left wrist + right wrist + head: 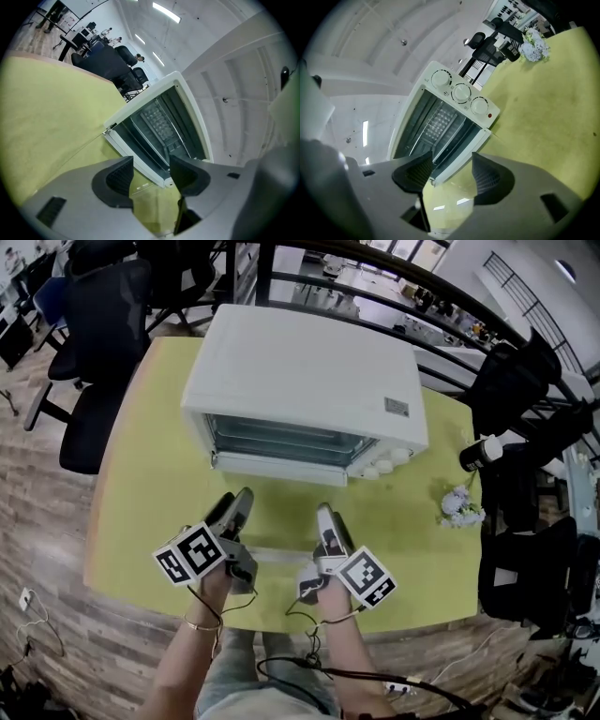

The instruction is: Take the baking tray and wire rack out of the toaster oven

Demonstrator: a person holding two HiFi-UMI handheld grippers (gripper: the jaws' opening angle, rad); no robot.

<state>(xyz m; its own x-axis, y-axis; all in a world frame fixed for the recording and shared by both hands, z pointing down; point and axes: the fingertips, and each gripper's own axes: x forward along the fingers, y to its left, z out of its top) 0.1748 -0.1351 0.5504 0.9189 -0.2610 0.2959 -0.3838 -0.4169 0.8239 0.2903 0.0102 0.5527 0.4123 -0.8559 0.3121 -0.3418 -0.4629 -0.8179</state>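
The left claw (240, 503) and right claw (325, 517) both gape empty near the bench (141, 474) front edge, facing the toaster oven (300, 371).

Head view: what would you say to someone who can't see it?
A white toaster oven sits on a yellow-green table. The left gripper and right gripper are held just in front of it, both open and empty.

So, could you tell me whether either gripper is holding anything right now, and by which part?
Nothing is held: the left gripper and right gripper are both open and empty, facing the oven.
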